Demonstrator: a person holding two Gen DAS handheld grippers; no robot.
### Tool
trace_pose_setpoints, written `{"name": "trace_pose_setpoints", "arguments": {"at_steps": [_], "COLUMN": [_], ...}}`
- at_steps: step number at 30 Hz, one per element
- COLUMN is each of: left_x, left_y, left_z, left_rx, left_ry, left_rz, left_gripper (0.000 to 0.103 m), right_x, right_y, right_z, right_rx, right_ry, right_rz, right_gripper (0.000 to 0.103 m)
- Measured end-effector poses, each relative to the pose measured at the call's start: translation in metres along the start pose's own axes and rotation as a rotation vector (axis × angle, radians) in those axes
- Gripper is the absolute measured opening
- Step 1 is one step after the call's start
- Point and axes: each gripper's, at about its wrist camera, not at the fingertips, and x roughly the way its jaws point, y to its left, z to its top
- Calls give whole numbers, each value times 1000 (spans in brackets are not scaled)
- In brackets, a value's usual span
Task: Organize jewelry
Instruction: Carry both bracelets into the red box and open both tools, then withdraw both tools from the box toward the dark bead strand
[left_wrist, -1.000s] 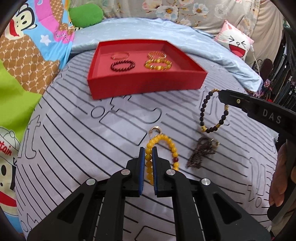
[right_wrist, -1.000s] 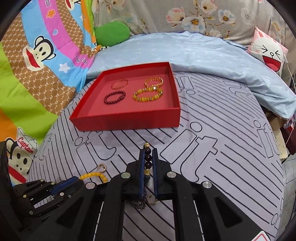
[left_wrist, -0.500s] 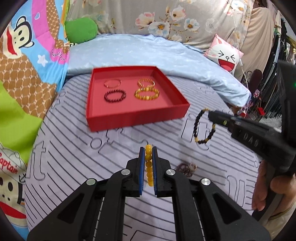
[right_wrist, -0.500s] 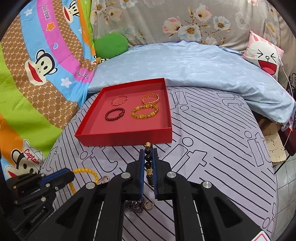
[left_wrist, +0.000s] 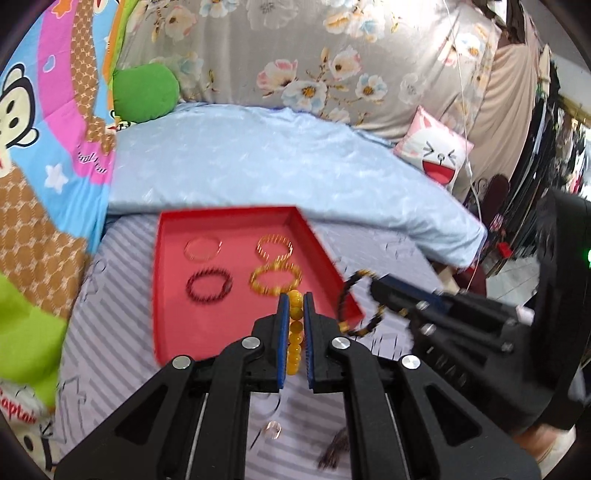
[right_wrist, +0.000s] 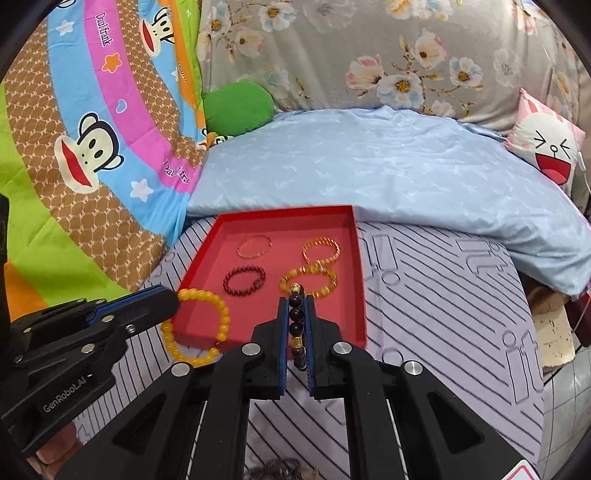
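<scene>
While swinging up off the striped bedspread (right_wrist: 443, 295), closing in on the red tray (left_wrist: 158, 280) with two catches at once. Clenching the yellow bead bracelet (left_wrist: 294, 334) in the left tongs (left_wrist: 294, 300) and dangling it over the tray's near wall, just ahead of the tips, instead of gripping it low against the cloth as a second ago. Clamping the dark bead bracelet (right_wrist: 296, 319) in the right tongs (right_wrist: 295, 301), likewise lifting and advancing toward the tray's near right corner. Aiming at open floor short of the four bracelets (right_wrist: 243, 282) already lying beyond both sets of tips. Leaving a small ring (left_wrist: 272, 430) and a dark chain heap (left_wrist: 332, 450) behind and below the left tongs on the cloth. Probably nearing release: lowering, then opening, while keeping clear of the pieces already laid.
</scene>
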Motion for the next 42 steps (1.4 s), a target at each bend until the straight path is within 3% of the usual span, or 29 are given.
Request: {"name": "trace_pose_setpoints", "arguments": {"at_steps": [7,12,16,18,20,22,27,42], "left_x": [42,90,107,106,106,103,97,75], "left_y": [27,56,72,73,69,69,55,41], "left_z": [14,-8,-25,-27,-28,-28,-25,-37], "left_rx": [-88,-122,-108,-87,-49,-28,32,37], "left_ry": [36,137,179,170,158,146,110,98], "left_rz": [-69,30,122,170,239,259,312,314], "left_gripper": [7,7,7,8,16,31,39,40], "right_x": [43,84,99,102,102,101,93,57], "right_y": [0,-5,-9,-10,-11,-9,-4,-4], "right_z": [11,-7,-18,-19,-19,-17,-18,-33], "right_rx": [43,50,19,16,21,20,-1,21], "right_ry": [49,141,172,177,169,161,134,113], "right_rz": [65,38,-34,-49,-55,-58,-63,-35], "right_gripper": [8,8,8,9,12,20,31,33]}}
